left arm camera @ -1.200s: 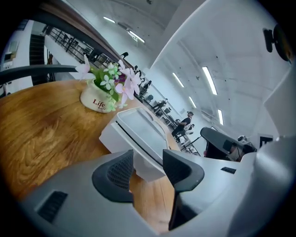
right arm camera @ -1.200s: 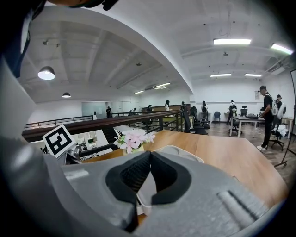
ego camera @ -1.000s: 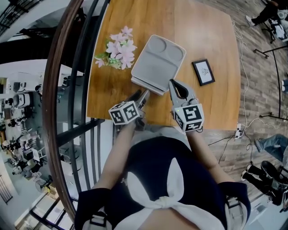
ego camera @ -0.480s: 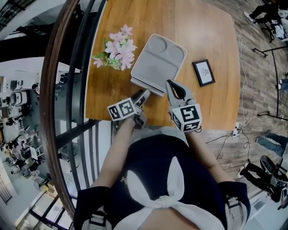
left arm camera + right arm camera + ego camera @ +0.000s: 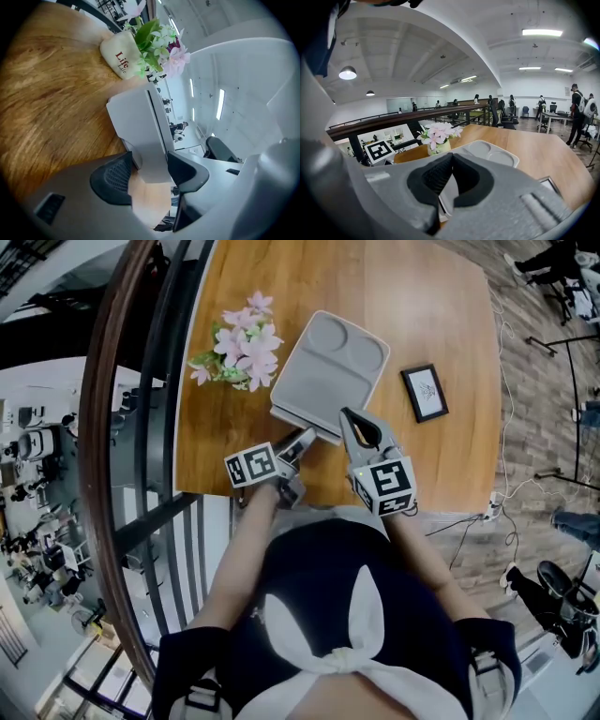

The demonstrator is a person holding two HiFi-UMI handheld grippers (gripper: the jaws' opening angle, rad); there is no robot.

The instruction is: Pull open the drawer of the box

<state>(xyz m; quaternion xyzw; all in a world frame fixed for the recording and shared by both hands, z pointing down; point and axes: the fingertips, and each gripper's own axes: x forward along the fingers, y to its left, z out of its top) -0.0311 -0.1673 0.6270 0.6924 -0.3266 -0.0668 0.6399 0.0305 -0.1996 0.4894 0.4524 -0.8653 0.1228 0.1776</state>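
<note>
Upper middle of the head view: a warm brown wooden tabletop [image 5: 412, 315], clear grain, smooth, soft satin sheen. Dead centre, a pale grey rectangular plastic box [image 5: 328, 367], matt and smooth, with moulded hollows in the lid. Just left of it, a bunch of pink flowers [image 5: 242, 345], petals dull and cloth-like. Top centre of the left gripper view, a cream matt pot [image 5: 119, 56] with red print. Right of the box, a small black-framed picture [image 5: 425, 392], frame smooth. Lower centre of the right gripper view, the grey plastic right gripper [image 5: 452, 164]: matt shell, black finely ribbed rubbery pads [image 5: 436, 176]. Behind it, a dark brown handrail [image 5: 393, 123], polished.
</note>
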